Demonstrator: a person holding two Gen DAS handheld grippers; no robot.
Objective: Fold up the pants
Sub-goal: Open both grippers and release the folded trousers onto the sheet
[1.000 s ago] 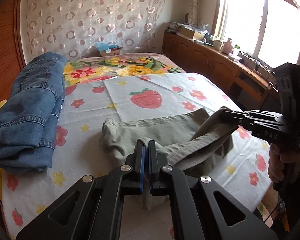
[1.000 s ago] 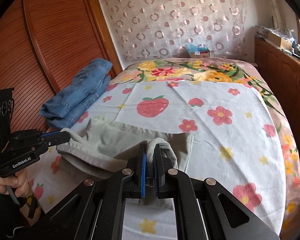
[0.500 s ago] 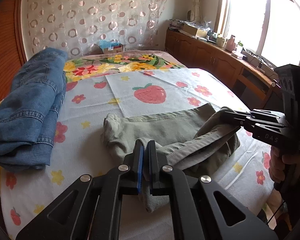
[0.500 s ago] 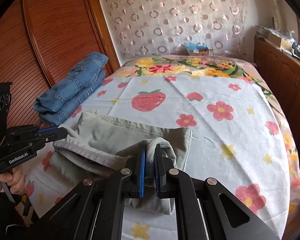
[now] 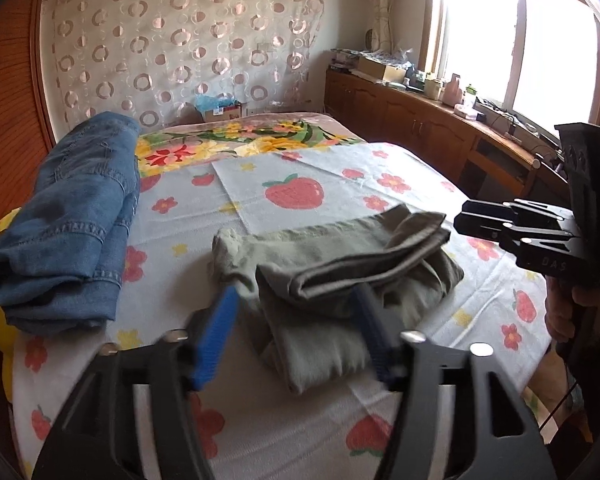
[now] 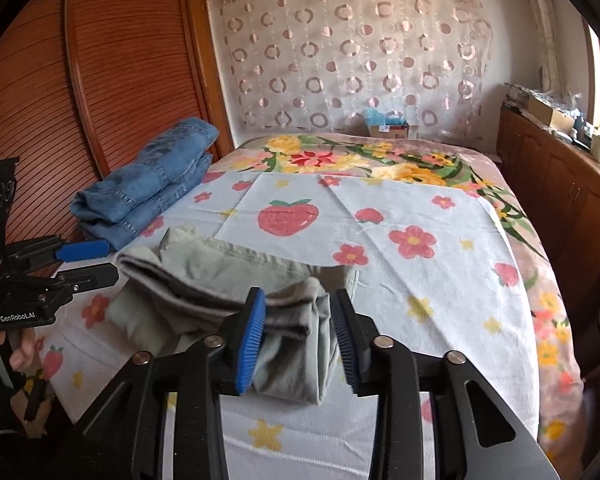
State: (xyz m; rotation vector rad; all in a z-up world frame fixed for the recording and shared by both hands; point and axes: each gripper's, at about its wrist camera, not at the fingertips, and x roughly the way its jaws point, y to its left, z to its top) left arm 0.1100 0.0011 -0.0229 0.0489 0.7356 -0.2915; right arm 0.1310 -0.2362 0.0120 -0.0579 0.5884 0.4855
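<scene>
1. Pants: grey-green, lying in a folded bundle on the bed near its front edge. A doubled band of cloth lies across the top; one end hangs toward me.
2. Left tongs: jaws opening, now wide. The near end of the pants sits between them, but the pads are clear of the cloth.
3. Right tongs: jaws opening, a narrower gap. The right end of the bundle lies between the blue pads; the left pad is just beside the cloth, and I judge it is no longer pinched.
4. Step in hand, my reading: release after laying a fold down. Both ends are being let go onto the bed.
5. Fold looks uneven: upper layer bunched, edges not lined up.
6. Next move calls for: draw both tongs back clear without dragging the top layer, then either square the edges or take the bundle's short ends for another fold.
7. Jeans are folded at the left of the bed, well apart from the pants.
</scene>
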